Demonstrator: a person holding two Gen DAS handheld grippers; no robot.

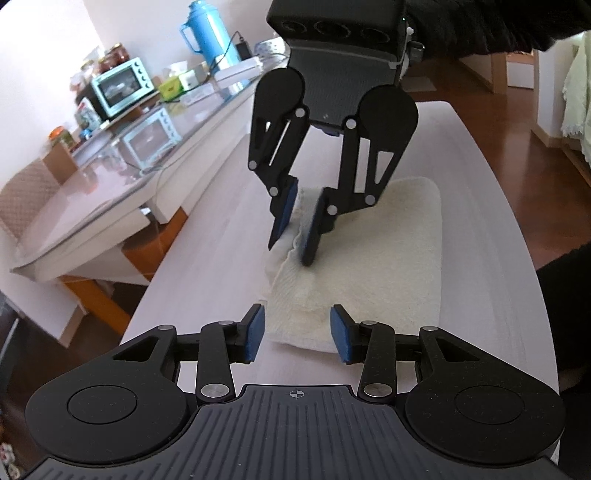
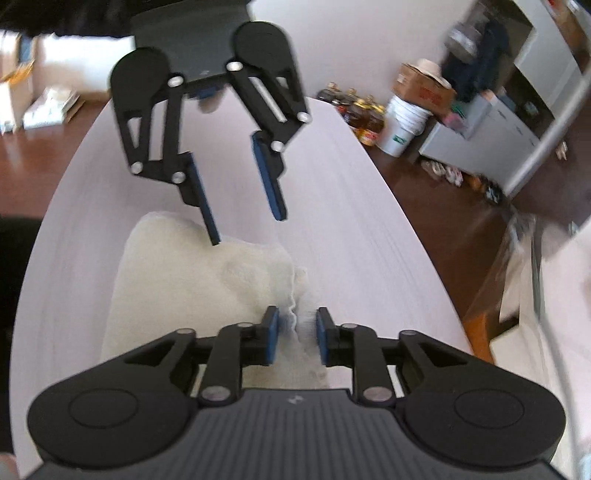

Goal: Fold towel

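I count one towel point(image 1: 369, 254), cream and fluffy, and two grippers, one in each of my hands. The towel lies folded in a thick oblong on the pale table point(image 1: 207, 258), running from near me toward the far end, with its loose layered edge along the left side in my left camera. My left gripper point(image 1: 297, 334) hovers over the near end of the towel with its jaws partly apart and nothing pinched between the blue pads point(image 1: 341, 338). My right gripper point(image 1: 295, 240) comes down from the far side onto that loose edge; its jaws stand narrowly apart with a ridge of towel rising between them, and in the right camera the pads point(image 2: 273, 336) do not seem to press the cloth, though blur keeps me from being sure. The table has bare room on every side of the towel, widest to the left and beyond the far end. Its long edges drop to a dark red-brown wooden floor point(image 1: 517, 147). To the left stands a glass-topped side table point(image 1: 110, 177) carrying one mint toaster oven point(image 1: 122, 86), one blue flask point(image 1: 207, 33) and several jars. In the right camera I see one white bucket point(image 2: 404, 123), one cardboard box point(image 2: 424, 88) and a row of bottles point(image 2: 354, 107) on the floor by the wall.
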